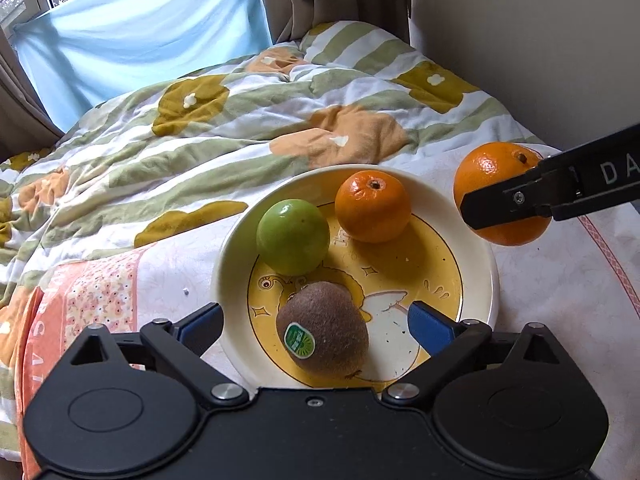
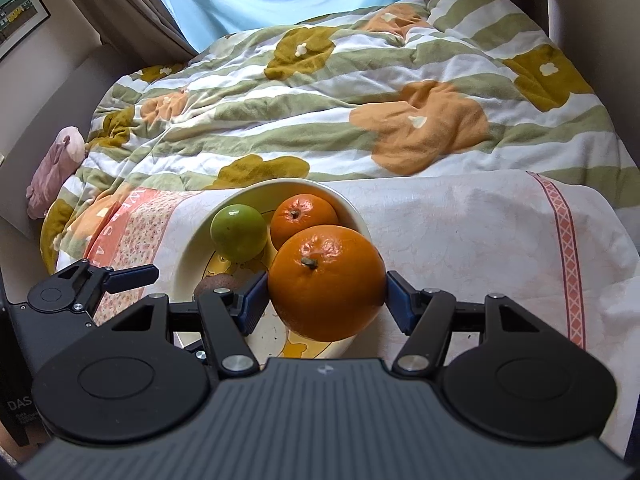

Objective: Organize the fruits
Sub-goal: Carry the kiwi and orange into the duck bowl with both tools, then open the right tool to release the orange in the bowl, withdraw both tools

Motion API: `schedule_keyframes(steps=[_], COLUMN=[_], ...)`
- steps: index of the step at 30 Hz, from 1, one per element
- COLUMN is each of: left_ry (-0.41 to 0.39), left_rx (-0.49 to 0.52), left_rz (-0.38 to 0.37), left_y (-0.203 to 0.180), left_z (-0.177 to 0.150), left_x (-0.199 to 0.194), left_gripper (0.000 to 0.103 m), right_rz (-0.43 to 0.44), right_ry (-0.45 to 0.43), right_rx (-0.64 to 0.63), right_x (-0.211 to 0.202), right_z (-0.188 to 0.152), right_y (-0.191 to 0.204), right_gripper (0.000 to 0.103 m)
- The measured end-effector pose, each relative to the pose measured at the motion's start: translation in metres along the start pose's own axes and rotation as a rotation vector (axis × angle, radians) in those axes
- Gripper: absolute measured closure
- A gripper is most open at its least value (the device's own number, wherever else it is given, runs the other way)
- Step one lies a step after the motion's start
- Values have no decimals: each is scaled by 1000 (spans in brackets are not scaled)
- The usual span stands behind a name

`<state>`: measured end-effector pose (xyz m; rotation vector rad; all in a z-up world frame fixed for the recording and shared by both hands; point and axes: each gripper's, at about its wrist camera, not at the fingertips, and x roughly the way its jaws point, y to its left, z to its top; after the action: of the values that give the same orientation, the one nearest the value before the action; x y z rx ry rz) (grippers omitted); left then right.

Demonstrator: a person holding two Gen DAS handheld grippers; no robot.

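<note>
A cream plate (image 1: 478, 248) with a yellow cartoon centre lies on the bed. It holds a green fruit (image 1: 293, 237), a small orange (image 1: 373, 207) and a brown kiwi (image 1: 323, 329) with a green sticker. My left gripper (image 1: 316, 322) is open, its blue pads either side of the kiwi, apart from it. My right gripper (image 2: 326, 294) is shut on a large orange (image 2: 326, 282), held above the plate's right edge (image 2: 352, 204). In the left wrist view this orange (image 1: 490, 176) hangs right of the plate, with the right gripper's finger (image 1: 504, 202) across it.
The plate rests on a white and pink cloth (image 1: 560, 280) spread over the bed. A rumpled green-striped duvet (image 1: 224, 136) with orange flowers lies behind. A wall (image 1: 540, 40) runs along the right, curtains and a window at the back. A pink soft toy (image 2: 56, 168) lies left.
</note>
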<state>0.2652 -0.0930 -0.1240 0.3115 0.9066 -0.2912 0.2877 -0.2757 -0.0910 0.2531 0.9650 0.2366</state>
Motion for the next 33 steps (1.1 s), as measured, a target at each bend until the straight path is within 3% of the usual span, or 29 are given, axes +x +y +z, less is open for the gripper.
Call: schedule_keyframes(steps=[14, 24, 33], left_ry=[-11, -2, 14], left_rx=[-151, -186, -209], left_rz=[-4, 40, 35], left_y=[23, 29, 30], left_z=[-24, -36, -45], left_x=[-44, -49, -49], left_gripper=[3, 3, 3], right_rz=[29, 38, 62], right_ry=[42, 97, 102], right_rx=[-96, -99, -126], right_x=[15, 62, 77], right_z=[0, -4, -10], right_y=[19, 28, 37], right_gripper=[26, 26, 24])
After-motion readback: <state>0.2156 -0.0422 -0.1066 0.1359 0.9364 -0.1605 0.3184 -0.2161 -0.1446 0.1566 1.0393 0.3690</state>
